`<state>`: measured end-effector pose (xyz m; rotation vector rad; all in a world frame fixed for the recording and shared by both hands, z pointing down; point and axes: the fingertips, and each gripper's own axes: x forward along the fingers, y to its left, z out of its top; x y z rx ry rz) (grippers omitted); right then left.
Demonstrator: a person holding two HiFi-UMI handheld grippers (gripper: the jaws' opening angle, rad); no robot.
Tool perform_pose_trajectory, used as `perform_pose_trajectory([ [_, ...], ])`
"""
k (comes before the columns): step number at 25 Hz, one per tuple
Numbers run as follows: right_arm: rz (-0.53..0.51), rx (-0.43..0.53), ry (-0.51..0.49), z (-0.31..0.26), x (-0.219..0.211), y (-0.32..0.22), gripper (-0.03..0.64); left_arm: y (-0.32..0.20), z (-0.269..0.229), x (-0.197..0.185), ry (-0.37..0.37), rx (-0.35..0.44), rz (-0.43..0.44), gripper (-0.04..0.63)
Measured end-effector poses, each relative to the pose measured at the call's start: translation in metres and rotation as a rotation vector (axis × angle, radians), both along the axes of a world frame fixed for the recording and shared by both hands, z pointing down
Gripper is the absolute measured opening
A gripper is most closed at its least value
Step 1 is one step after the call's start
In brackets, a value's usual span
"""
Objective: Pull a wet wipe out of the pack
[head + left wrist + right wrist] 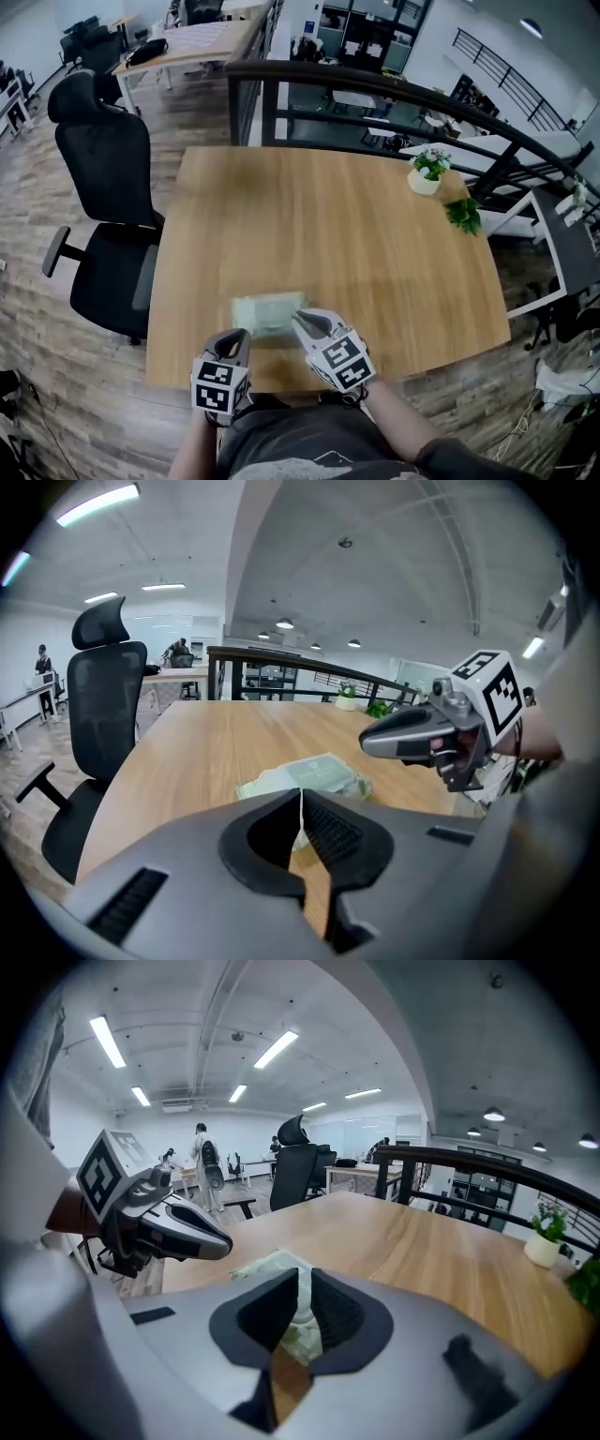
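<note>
The wet wipe pack (269, 312), pale green and flat, lies on the wooden table (328, 216) close to its near edge. My left gripper (236, 335) hangs just short of the pack's near left corner, jaws shut with nothing in them. My right gripper (302, 320) is at the pack's right end, its jaws a narrow slit apart and empty. In the left gripper view the pack (309, 775) lies just beyond the closed jaws (301, 799), and the right gripper (367, 745) hovers over its right side. In the right gripper view the pack (272, 1265) shows through the slit (306, 1283), with the left gripper (223, 1241) beside it.
A black office chair (103, 187) stands off the table's left side. A small potted plant (427, 172) and a green sprig (463, 214) sit at the far right corner. A dark railing (375, 89) runs behind the table.
</note>
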<state>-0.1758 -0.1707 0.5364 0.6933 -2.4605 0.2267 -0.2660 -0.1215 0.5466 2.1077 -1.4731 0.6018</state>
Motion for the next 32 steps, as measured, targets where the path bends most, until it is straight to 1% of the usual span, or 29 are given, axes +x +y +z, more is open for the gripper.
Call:
perform_pose_trajectory([
  [3, 0.045, -0.005, 0.021, 0.004, 0.003, -0.002, 0.028, -0.007, 0.004, -0.001, 0.012, -0.001, 0.05, 0.017],
  [5, 0.087, -0.009, 0.052, 0.009, 0.008, -0.004, 0.028, -0.011, 0.002, -0.003, 0.015, 0.009, 0.075, 0.018],
  [9, 0.178, -0.044, 0.095, 0.022, 0.025, -0.004, 0.026, -0.014, -0.001, -0.003, 0.036, 0.017, 0.117, 0.018],
  [13, 0.21, -0.065, 0.116, 0.032, 0.033, 0.004, 0.026, -0.01, 0.001, 0.0, 0.045, 0.019, 0.158, 0.018],
  [17, 0.189, -0.083, 0.134, 0.037, 0.03, 0.009, 0.026, -0.011, -0.002, 0.004, 0.047, 0.021, 0.176, 0.018],
  [20, 0.156, -0.097, 0.142, 0.041, 0.025, 0.008, 0.026, -0.013, -0.002, 0.01, 0.032, 0.018, 0.198, 0.018],
  [22, 0.132, -0.108, 0.147, 0.044, 0.022, 0.006, 0.026, -0.014, 0.001, 0.015, 0.014, 0.009, 0.212, 0.018],
  [27, 0.056, -0.15, 0.197, 0.058, 0.02, 0.002, 0.026, -0.016, 0.004, 0.028, -0.045, -0.005, 0.244, 0.02],
  [32, -0.002, -0.191, 0.21, 0.06, 0.015, 0.003, 0.026, -0.02, 0.002, 0.036, -0.092, 0.011, 0.246, 0.027],
])
